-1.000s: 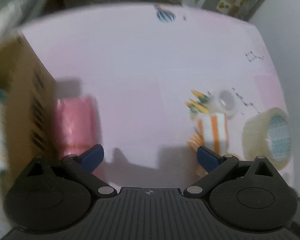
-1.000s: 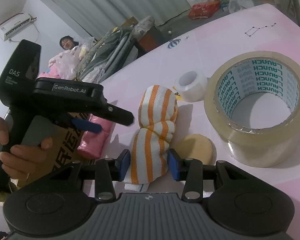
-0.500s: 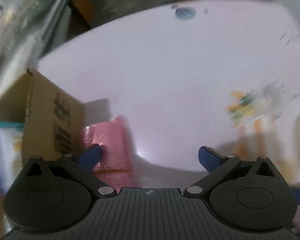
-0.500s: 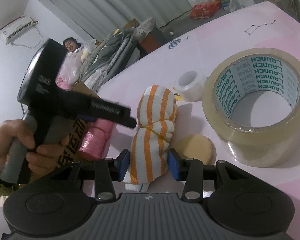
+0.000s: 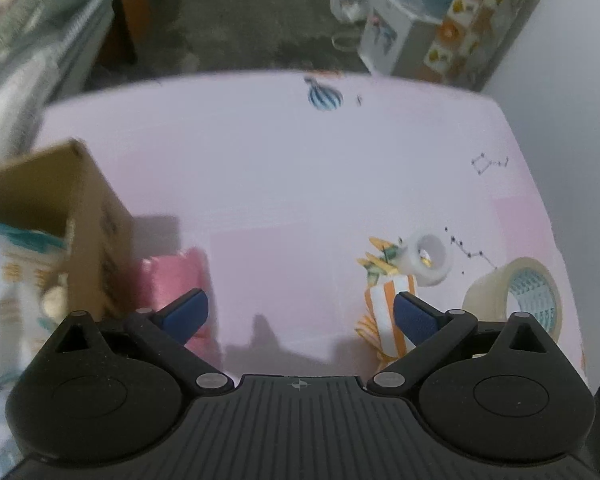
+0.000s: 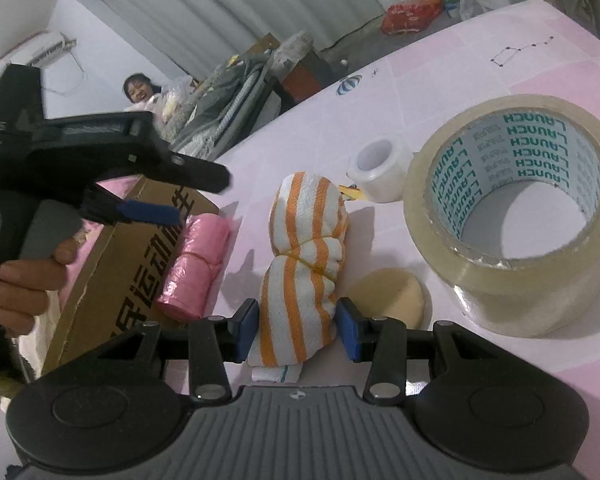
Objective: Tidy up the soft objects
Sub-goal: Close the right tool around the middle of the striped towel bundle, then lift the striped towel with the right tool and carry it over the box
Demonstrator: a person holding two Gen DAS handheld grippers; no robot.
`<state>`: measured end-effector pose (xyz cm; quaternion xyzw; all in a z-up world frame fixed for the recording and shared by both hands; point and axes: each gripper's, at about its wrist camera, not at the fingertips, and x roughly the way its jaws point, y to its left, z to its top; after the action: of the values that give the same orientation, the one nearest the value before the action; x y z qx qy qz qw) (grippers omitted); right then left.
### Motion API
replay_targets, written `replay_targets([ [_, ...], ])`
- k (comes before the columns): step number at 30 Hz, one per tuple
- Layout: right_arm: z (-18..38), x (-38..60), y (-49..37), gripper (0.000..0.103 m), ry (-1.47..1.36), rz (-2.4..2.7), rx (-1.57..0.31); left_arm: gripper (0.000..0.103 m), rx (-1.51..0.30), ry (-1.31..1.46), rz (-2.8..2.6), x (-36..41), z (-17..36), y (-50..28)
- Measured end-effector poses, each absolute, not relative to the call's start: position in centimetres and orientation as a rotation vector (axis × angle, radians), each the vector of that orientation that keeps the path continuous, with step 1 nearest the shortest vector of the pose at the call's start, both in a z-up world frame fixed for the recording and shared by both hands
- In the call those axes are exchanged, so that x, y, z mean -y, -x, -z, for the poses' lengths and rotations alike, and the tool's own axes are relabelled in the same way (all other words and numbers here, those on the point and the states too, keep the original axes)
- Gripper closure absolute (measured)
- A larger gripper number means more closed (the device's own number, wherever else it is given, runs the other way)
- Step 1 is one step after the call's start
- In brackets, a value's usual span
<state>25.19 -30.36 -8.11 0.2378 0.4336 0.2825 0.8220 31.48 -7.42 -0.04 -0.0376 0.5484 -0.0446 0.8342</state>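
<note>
Left gripper fingers spread wide; right gripper fingers clamped

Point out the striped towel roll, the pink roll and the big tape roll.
striped towel roll (image 6: 300,280), right wrist view, on its lower half, above the pads.
pink roll (image 6: 194,264), right wrist view, mid-body beside the cardboard box (image 6: 140,248).
big tape roll (image 6: 480,280), right wrist view, on its clear outer wall.

A pale pink bench carries a cardboard box, a pink roll just beside it, a striped orange-and-white towel bundle, a round beige pad, a small white tape roll and a large clear tape roll.
</note>
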Motion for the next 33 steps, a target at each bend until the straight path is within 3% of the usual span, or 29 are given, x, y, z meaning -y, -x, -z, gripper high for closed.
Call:
replay_targets([
  [4, 7.4, 29.2, -25.5, 0.066, -0.437, -0.585, -0.925, 0.004, -1.105, 0.077, 0.118, 7.4, -1.5, -29.9],
  [17, 1.4, 30.4, -22.4, 0.071, -0.623, -0.656, -0.821, 0.003, -0.851, 0.286, 0.23, 0.7, -9.4, -18.8],
  [22, -0.8, 28.0, -21.6, 0.071, -0.504, -0.597, -0.815, 0.003, -0.792, 0.288, 0.164, -2.9, -9.6, -14.7],
  [28, -0.3, 23.9, -19.4, 0.064, -0.245, -0.588, -0.936, 0.003, -0.787, 0.369, 0.155, -6.6, -7.7, -11.7],
  [30, -0.2, 22.4, -18.5, 0.048, -0.154, -0.616, -0.97, 0.003, -0.773, 0.383, 0.155, -7.7, -7.3, -10.6],
  [33, 0.4, 20.0, -17.7, 0.047, -0.047, -0.634, -1.015, 0.003, -0.755, 0.422, 0.151, -9.1, -7.0, -9.1],
])
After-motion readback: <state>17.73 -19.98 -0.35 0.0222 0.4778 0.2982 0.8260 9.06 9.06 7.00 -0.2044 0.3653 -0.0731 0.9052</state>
